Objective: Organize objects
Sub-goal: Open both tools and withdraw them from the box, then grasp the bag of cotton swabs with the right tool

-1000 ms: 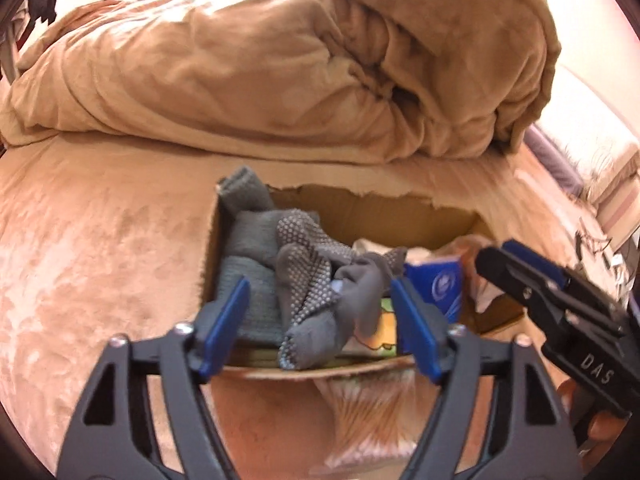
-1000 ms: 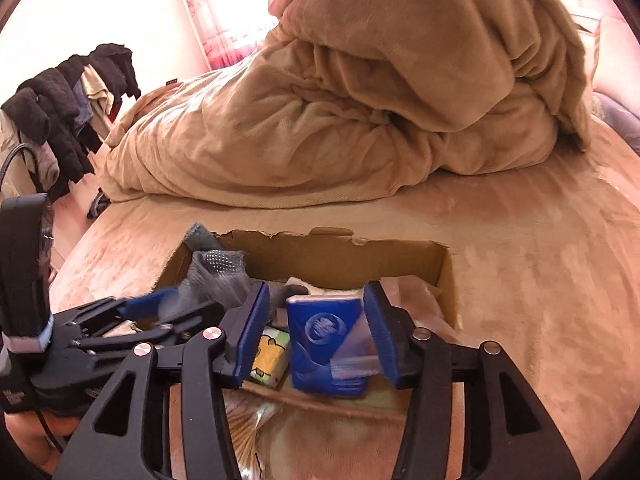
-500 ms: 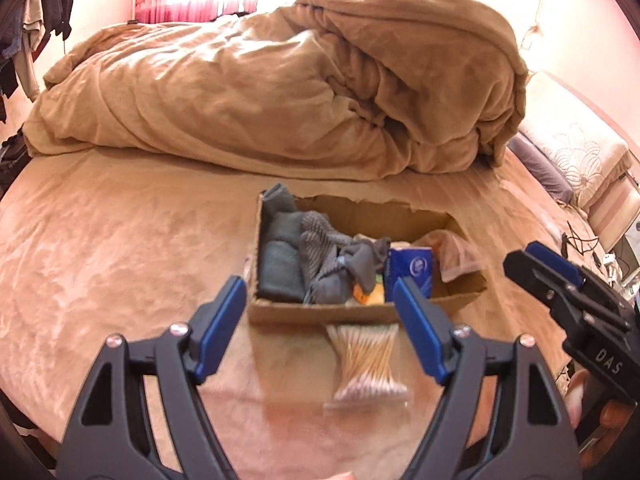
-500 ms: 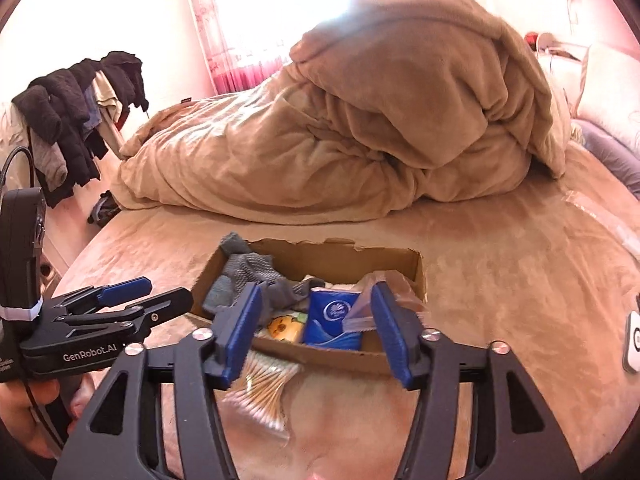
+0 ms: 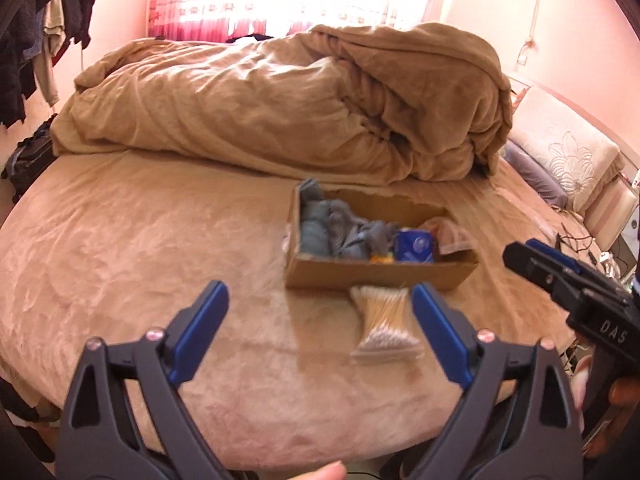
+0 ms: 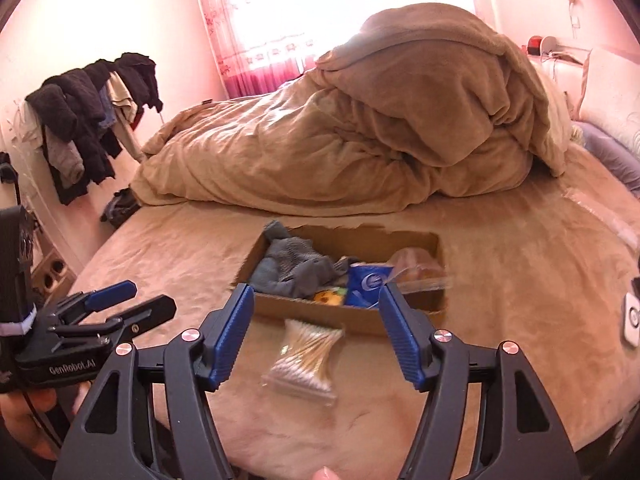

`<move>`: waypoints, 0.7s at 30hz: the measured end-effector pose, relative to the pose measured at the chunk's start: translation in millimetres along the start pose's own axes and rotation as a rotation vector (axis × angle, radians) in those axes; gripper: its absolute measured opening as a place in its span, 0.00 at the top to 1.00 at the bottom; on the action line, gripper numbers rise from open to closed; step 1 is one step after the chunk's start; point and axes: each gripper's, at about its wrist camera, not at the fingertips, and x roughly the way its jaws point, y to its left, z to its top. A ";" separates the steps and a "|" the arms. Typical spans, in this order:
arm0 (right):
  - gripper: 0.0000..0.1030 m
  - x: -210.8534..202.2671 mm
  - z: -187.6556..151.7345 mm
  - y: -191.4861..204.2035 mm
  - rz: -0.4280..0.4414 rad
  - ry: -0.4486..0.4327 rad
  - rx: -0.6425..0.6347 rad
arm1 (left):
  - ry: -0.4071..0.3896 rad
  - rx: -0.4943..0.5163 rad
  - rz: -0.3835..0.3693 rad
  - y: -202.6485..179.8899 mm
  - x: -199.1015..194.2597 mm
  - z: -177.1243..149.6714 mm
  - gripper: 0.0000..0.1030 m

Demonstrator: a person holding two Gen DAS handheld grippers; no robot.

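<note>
A shallow cardboard box (image 5: 372, 274) (image 6: 352, 314) lies on the bed. It holds grey socks (image 5: 340, 232) (image 6: 296, 266), a blue packet (image 5: 414, 244) (image 6: 366, 284), a yellow item (image 6: 330, 296) and a clear bag (image 5: 452, 234) (image 6: 416, 266). A clear bag of cotton swabs (image 5: 384, 322) (image 6: 306, 358) lies on the bed just in front of the box. My left gripper (image 5: 320, 320) is open and empty, held back above the bed. My right gripper (image 6: 316, 320) is open and empty, above the swab bag.
A heaped tan duvet (image 5: 288, 100) (image 6: 360, 128) lies behind the box. Pillows (image 5: 560, 152) are at the right. Clothes (image 6: 88, 120) hang on the left wall. A white device (image 6: 632, 320) lies at the bed's right edge.
Both grippers have pulled back and up from the box, so it looks smaller and farther. Both stay open and empty.
</note>
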 end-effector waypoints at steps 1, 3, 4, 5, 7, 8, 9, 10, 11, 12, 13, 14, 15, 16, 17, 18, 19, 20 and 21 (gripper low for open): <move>0.34 0.4 -4.1 4.3 -0.005 0.004 -0.003 | 0.015 -0.006 -0.007 4.3 0.8 -5.7 0.08; 0.34 3.6 -9.3 10.4 -0.017 0.024 -0.010 | 0.028 -0.023 -0.016 12.6 0.7 -14.8 0.08; 0.34 7.3 -12.9 15.8 -0.035 0.043 -0.023 | 0.031 -0.028 -0.015 16.8 0.5 -19.1 0.08; 0.34 9.5 -15.8 19.8 -0.052 0.053 -0.032 | 0.035 -0.029 -0.015 20.2 1.1 -23.0 0.08; 0.34 13.6 -23.1 27.7 -0.067 0.067 -0.049 | 0.040 -0.032 -0.017 26.6 2.7 -29.9 0.08; 0.34 15.8 -25.8 30.4 -0.072 0.073 -0.053 | 0.043 -0.033 -0.018 29.7 4.6 -33.0 0.08; 0.34 19.1 -29.3 33.2 -0.078 0.080 -0.056 | 0.050 -0.038 -0.019 33.8 7.0 -36.0 0.08; 0.34 21.5 -31.9 34.1 -0.082 0.086 -0.057 | 0.055 -0.046 -0.020 37.0 9.3 -38.3 0.08; 0.34 26.8 -35.4 37.0 -0.085 0.100 -0.055 | 0.060 -0.055 -0.021 40.8 11.4 -41.1 0.08; 0.34 30.0 -37.0 37.8 -0.086 0.107 -0.055 | 0.065 -0.061 -0.023 44.6 13.6 -42.9 0.08; 0.34 35.7 -40.0 40.5 -0.090 0.119 -0.058 | 0.069 -0.064 -0.022 48.2 15.2 -44.8 0.08; 0.34 39.9 -41.7 41.9 -0.094 0.126 -0.060 | 0.072 -0.064 -0.016 52.5 17.1 -46.6 0.08; 0.34 44.3 -43.6 43.4 -0.096 0.132 -0.061 | 0.075 -0.064 -0.009 56.1 19.0 -48.3 0.08; 0.34 51.5 -46.2 44.4 -0.097 0.142 -0.058 | 0.081 -0.064 -0.005 59.8 21.2 -50.1 0.08; 0.34 56.8 -47.2 43.9 -0.097 0.151 -0.056 | 0.089 -0.067 0.002 64.0 24.3 -51.8 0.08; 0.34 62.6 -48.9 44.2 -0.098 0.162 -0.053 | 0.100 -0.071 0.013 68.1 27.9 -53.4 0.08; 0.34 71.5 -51.1 44.7 -0.097 0.177 -0.051 | 0.110 -0.076 0.023 71.8 31.1 -55.0 0.08; 0.34 78.1 -52.6 45.0 -0.100 0.189 -0.051 | 0.122 -0.083 0.030 75.5 34.7 -56.2 0.08; 0.34 85.7 -54.1 45.2 -0.103 0.203 -0.052 | 0.132 -0.090 0.031 78.8 38.0 -56.4 0.08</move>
